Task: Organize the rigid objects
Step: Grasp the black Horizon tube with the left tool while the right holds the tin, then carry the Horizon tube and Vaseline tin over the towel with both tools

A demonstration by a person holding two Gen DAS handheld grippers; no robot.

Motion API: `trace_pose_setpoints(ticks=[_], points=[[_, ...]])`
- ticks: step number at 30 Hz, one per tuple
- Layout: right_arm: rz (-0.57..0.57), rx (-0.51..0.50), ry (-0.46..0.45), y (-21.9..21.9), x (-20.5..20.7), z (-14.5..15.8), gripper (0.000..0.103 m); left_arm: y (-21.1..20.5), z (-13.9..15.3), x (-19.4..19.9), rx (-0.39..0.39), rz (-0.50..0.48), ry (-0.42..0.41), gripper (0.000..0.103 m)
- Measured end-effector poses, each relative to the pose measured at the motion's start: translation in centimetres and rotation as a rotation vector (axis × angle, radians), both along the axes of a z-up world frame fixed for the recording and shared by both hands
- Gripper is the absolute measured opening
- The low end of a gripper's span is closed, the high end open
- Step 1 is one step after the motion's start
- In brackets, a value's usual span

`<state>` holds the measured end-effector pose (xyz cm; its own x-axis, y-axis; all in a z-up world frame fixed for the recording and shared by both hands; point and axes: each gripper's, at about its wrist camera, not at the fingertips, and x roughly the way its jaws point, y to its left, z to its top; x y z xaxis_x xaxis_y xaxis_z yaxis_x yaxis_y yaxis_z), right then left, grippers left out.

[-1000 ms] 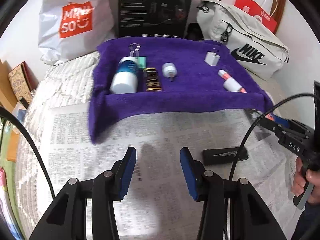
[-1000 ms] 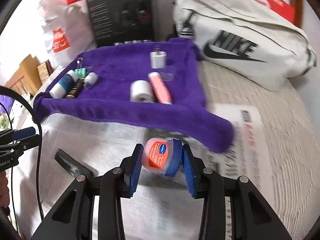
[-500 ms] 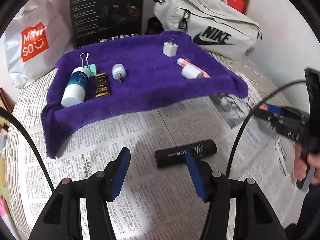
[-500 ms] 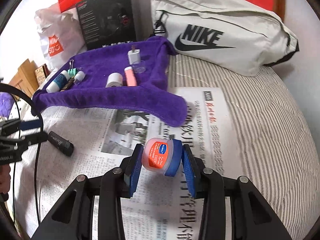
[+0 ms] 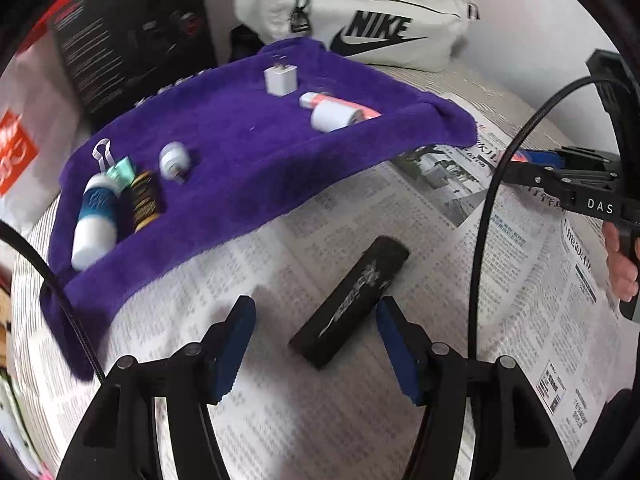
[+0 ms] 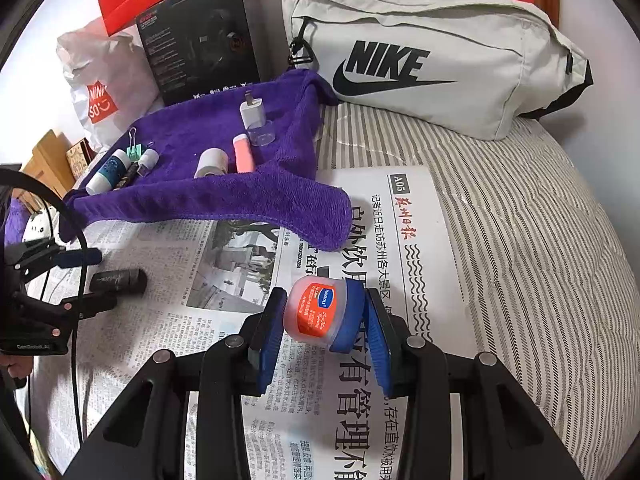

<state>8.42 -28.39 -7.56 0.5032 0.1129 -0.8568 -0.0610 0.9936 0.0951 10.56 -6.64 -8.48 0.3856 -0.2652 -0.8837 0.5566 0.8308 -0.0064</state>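
Black case (image 5: 350,300) lying diagonally between spread left gripper (image 5: 316,342) fingers
Long axis running near-left to far-right, skewed to the closing line; right gripper (image 6: 326,334) pinching small jar (image 6: 322,314), well apart

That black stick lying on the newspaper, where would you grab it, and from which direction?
Grip the black stick near its middle, across its narrow width, coming down from above. It lies flat on the newspaper, long and slim, slanted between the open left gripper fingers, so the gripper probably needs a slight twist to square its pads to the long sides.
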Motion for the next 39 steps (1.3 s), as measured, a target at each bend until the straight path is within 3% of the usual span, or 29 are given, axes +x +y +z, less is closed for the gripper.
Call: trace_pose_setpoints(ticks=[1, 5, 14, 17, 24, 39], points=[[-0.001, -0.001, 0.002, 0.0, 0.0, -0.1, 0.039, -0.2, -0.1, 0.1, 0.001, -0.010, -0.005, 0.059], [-0.010, -0.005, 0.013, -0.2, 0.2, -0.3, 0.039, -0.3, 0.0, 0.2, -0.042, 0.002, -0.001, 0.024], [0.035, 0.018, -0.004, 1.9, 0.3, 0.2, 0.039, 4.7, -0.2, -0.8, -0.032, 0.225, -0.011, 0.023], [0.056, 0.026, -0.004, 2.9, 0.5, 0.1, 0.039, 6.6, -0.5, -1.0, -0.069, 0.300, -0.019, 0.023], [0.090, 0.004, 0.007, 4.9, 0.8, -1.0, 0.039, 6.5, -0.6, -0.7, -0.045, 0.314, -0.049, 0.024], [0.118, 0.014, 0.018, 5.8, 1.0, -0.8, 0.039, 6.9, -0.2, -0.4, -0.073, 0.330, 0.004, 0.022]])
